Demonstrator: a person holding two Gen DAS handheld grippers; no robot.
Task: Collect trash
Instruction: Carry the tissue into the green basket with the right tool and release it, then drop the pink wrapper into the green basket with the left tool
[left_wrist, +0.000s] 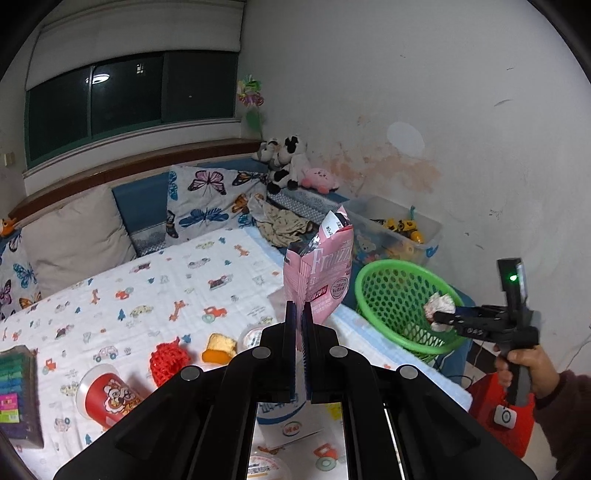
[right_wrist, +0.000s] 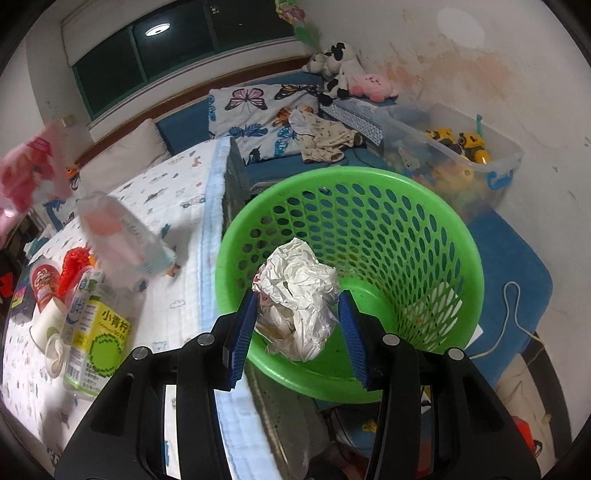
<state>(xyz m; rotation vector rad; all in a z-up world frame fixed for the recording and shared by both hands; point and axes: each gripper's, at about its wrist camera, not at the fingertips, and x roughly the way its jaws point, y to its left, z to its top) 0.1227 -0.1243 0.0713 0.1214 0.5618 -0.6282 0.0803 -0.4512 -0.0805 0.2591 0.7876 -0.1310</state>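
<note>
Overhead, the right tool (right_wrist: 297, 325) tilts down over the green basket (right_wrist: 424, 206), pads framing crumpled paper (right_wrist: 299, 295).

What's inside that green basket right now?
The green basket looks empty: its bare bottom shows. A crumpled paper ball sits between the right gripper pads above it, hiding part of the bottom.

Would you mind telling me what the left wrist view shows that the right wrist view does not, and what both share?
Only the left wrist view: the left gripper shut on the pink snack bag, the hand holding the right gripper, and a box of coloured pens.

Only the right wrist view: the basket's bare floor, a yellow-green drink carton and a white cable.

Both: the green basket, the crumpled paper wad between the right gripper's pads above it, the red snack cup, and the cow plush.
</note>
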